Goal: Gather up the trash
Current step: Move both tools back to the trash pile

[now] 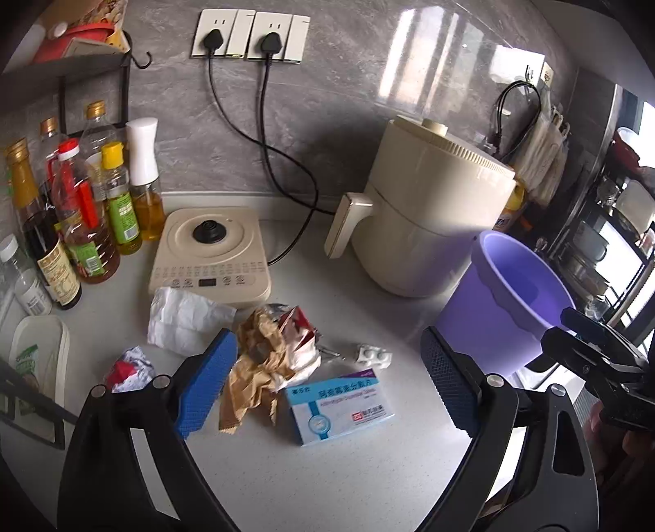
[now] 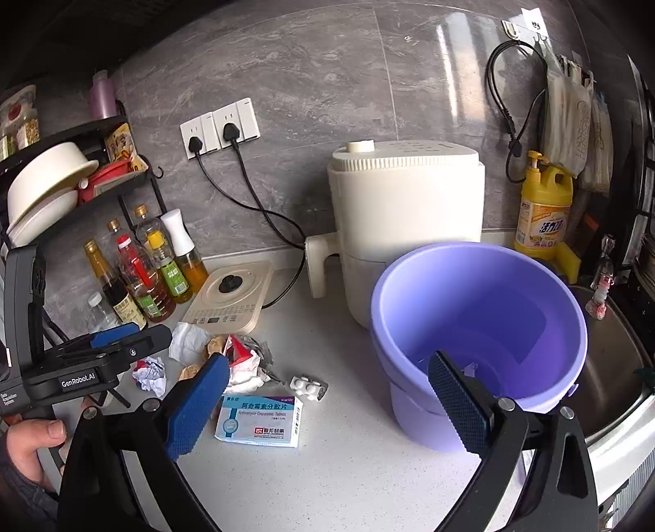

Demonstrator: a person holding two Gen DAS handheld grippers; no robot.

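Observation:
Trash lies on the white counter: a crumpled brown paper wad (image 1: 256, 368) with a red-white wrapper (image 1: 297, 327), a white tissue (image 1: 184, 317), a red-white crumpled ball (image 1: 129, 368), a pill blister (image 1: 372, 354) and a blue medicine box (image 1: 342, 405). The box (image 2: 260, 419) and blister (image 2: 309, 386) also show in the right wrist view. A purple bucket (image 2: 479, 327) stands to the right. My left gripper (image 1: 327, 380) is open and empty over the brown wad and box. My right gripper (image 2: 327, 401) is open and empty between the box and the bucket.
A cream induction plate (image 1: 211, 253) and a cream air fryer (image 1: 430, 208) stand behind the trash, with cords to wall sockets (image 1: 249, 37). Oil and sauce bottles (image 1: 86, 213) crowd the left. A yellow detergent bottle (image 2: 542, 204) and a sink (image 2: 614, 368) are at the right.

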